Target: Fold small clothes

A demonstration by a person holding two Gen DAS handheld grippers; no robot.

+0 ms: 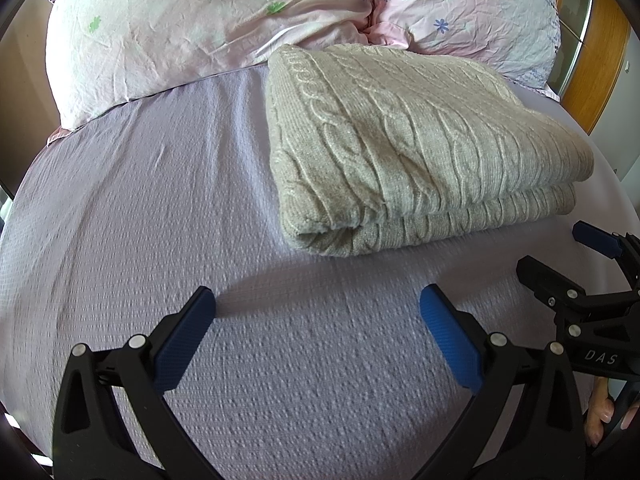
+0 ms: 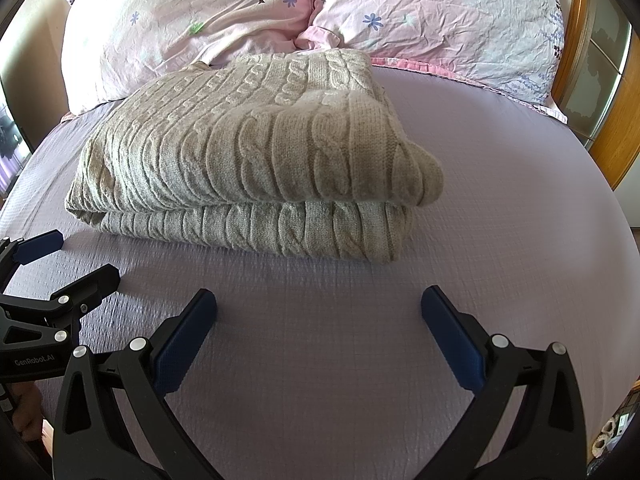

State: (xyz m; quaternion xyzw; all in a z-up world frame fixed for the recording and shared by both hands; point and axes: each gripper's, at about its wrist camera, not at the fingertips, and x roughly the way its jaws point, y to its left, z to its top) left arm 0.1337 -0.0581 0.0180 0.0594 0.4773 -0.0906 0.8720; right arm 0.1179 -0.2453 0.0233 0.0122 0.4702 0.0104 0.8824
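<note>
A beige cable-knit sweater (image 1: 404, 152) lies folded in a thick stack on the lilac bed sheet (image 1: 160, 220); it also shows in the right wrist view (image 2: 248, 156). My left gripper (image 1: 318, 300) is open and empty, just short of the sweater's near left corner. My right gripper (image 2: 319, 300) is open and empty, a little in front of the sweater's near edge. The right gripper shows at the right edge of the left wrist view (image 1: 560, 264), and the left gripper at the left edge of the right wrist view (image 2: 68, 256). Neither touches the sweater.
Two pink flowered pillows (image 1: 192, 28) (image 2: 432, 16) lie against the head of the bed behind the sweater. A wooden frame (image 2: 616, 136) stands at the right. The lilac sheet (image 2: 500, 208) spreads to the right of the sweater.
</note>
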